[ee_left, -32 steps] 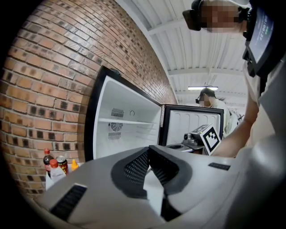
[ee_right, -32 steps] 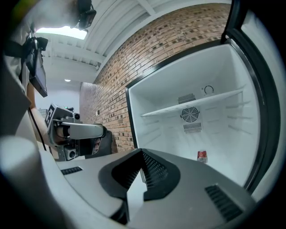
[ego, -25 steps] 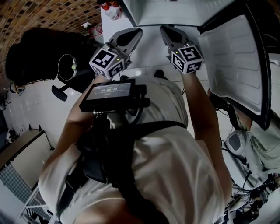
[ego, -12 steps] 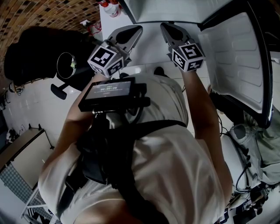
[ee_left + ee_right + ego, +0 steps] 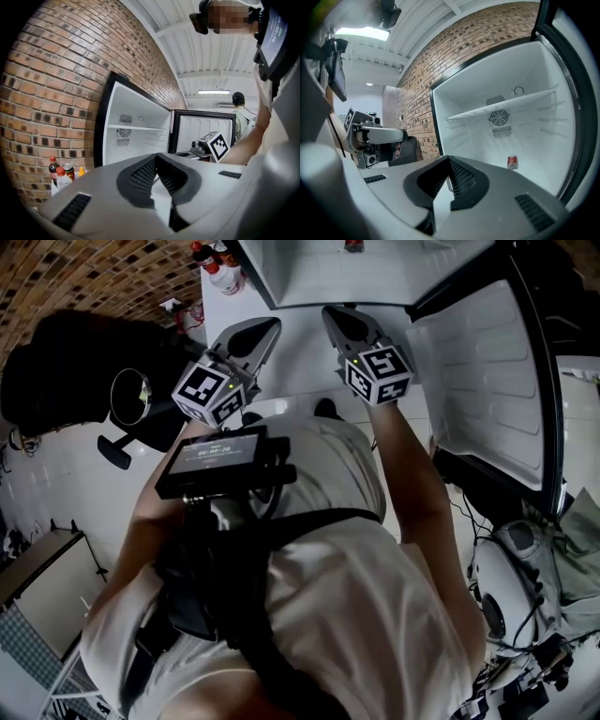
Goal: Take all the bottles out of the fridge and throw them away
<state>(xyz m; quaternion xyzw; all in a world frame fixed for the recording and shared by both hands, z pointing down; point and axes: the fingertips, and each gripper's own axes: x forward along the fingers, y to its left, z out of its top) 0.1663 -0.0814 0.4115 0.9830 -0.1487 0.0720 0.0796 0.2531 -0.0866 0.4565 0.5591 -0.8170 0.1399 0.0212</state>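
scene slid left; left gripper [image 5: 269, 325], right gripper [image 5: 331, 314] closed empty before fridge [image 5: 309, 277], brick wall [image 5: 47, 93]

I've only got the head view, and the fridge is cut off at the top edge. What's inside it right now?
Observer: One small red and white item stands on the floor of the fridge, toward the back. I cannot tell what it is.
Operator: And the shelf?
Observer: The shelf is bare.
Operator: Is either hand-held gripper holding anything?
Observer: No. The left hand-held gripper and the right hand-held gripper both have their jaws together, with nothing between them.
Operator: What are those things by the wall?
Observer: Bottles with red caps, with a can beside them.
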